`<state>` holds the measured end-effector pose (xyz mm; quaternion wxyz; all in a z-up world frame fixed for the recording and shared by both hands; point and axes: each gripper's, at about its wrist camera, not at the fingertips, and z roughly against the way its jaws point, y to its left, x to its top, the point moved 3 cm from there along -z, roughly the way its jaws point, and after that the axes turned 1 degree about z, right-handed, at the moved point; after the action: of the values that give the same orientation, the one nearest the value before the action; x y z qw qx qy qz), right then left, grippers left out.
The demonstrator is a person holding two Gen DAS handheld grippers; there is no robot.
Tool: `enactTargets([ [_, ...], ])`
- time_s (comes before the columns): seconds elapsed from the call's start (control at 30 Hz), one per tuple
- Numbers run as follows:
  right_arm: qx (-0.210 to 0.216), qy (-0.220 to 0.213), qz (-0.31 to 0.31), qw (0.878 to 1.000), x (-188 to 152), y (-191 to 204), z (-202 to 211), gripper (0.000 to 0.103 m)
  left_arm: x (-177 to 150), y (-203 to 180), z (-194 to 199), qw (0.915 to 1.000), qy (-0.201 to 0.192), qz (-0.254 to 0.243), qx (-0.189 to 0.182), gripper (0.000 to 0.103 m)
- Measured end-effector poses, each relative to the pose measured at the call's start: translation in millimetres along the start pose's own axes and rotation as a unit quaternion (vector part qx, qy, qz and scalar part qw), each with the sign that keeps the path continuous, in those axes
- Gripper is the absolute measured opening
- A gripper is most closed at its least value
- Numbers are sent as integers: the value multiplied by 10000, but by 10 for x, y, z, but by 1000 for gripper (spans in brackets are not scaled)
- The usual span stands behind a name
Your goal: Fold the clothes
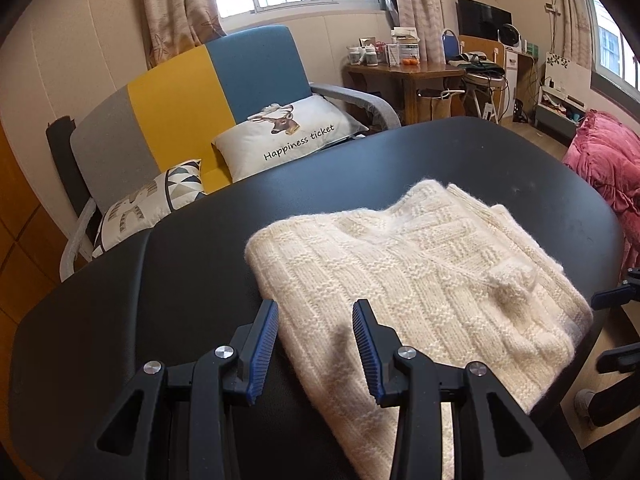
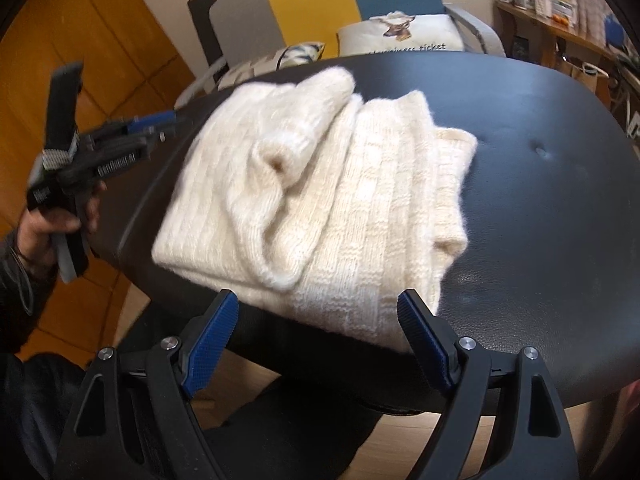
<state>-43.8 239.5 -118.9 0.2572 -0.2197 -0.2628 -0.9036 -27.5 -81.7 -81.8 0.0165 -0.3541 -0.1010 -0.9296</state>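
A cream knit sweater (image 1: 400,280) lies folded on the black table (image 1: 180,280), with a sleeve cuff (image 2: 280,168) resting on top. My left gripper (image 1: 316,306) hovers open over the sweater's near left corner, its blue pads clear of the knit. My right gripper (image 2: 318,296) stands wide open at the table's near edge, with the sweater's (image 2: 340,220) front hem lying between its fingers but untouched. In the right wrist view a hand holds the left gripper (image 2: 168,120) at the sweater's left side. The right gripper (image 1: 608,328) shows partly at the right edge of the left wrist view.
Behind the table stands a grey, yellow and blue sofa (image 1: 200,92) with two cushions (image 1: 288,136). A cluttered wooden side table (image 1: 404,72) is at the back right, and a pink blanket (image 1: 604,160) lies to the right. An orange wooden cabinet (image 2: 100,20) is at the left.
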Motion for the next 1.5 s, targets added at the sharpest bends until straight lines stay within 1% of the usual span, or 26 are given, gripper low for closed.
enactTargets([
  [0.1,407,-146,7,9991,13,-22,69,85,11,-22,-64,9999,77,87,-78,39],
  [0.2,781,-235,46,9967,28,-52,126,87,-8,-50,-138,9998,149,119,-74,39],
  [0.27,894,-206,164,9957,23,-32,142,89,-24,-78,-189,9998,204,60,-54,39],
  [0.4,986,-183,342,9944,32,52,83,90,-24,-141,-257,9997,234,-37,4,39],
  [0.5,1227,-316,301,9915,165,58,-10,90,-8,-161,-296,9995,290,30,-102,39],
  [0.53,1409,-305,330,9890,211,80,-60,90,-7,-155,-303,9995,290,50,-109,39],
  [0.57,1612,-280,369,9858,258,105,-115,90,-8,-150,-311,9995,289,61,-112,39],
  [0.73,2264,163,713,9713,415,320,-429,90,-28,-126,-351,9995,260,78,-173,39],
  [0.83,2514,474,843,9631,451,440,-593,90,-40,-136,-392,9995,258,66,-197,39],
  [0.9,2681,698,879,9568,457,505,-708,90,-40,-124,-404,9989,225,205,-352,39],
  [0.97,2553,887,920,9584,424,559,-836,90,-31,-103,-408,9974,193,357,-595,41],
  [1.03,2609,843,963,9569,422,607,-846,90,0,-95,-427,9953,199,411,-856,41],
  [1.1,2867,375,909,9530,483,603,-624,90,52,-108,-439,9917,207,440,-1187,41],
  [1.17,3135,-136,842,9457,550,593,-376,90,94,-177,-487,9869,304,387,-1534,42],
  [1.2,2959,-56,798,9519,520,551,-389,90,109,-233,-540,9845,404,306,-1677,42],
  [1.27,2458,260,702,9664,430,448,-477,90,168,-268,-593,9820,445,273,-1813,42],
  [1.3,2157,461,505,9741,373,364,-567,90,233,-256,-599,9780,460,347,-2006,42],
  [1.33,1935,585,280,9790,308,270,-635,90,310,-243,-599,9741,458,417,-2176,42],
  [1.4,1999,428,107,9788,226,228,-572,90,561,-207,-567,9714,315,484,-2303,43],
  [1.43,2055,331,35,9781,188,214,-530,90,715,-217,-568,9737,239,335,-2241,43],
  [1.47,2157,228,37,9762,165,240,-474,90,872,-237,-603,9743,201,134,-2241,44],
  [1.5,2261,121,51,9740,152,276,-422,90,981,-280,-672,9715,301,-90,-2352,45],
])
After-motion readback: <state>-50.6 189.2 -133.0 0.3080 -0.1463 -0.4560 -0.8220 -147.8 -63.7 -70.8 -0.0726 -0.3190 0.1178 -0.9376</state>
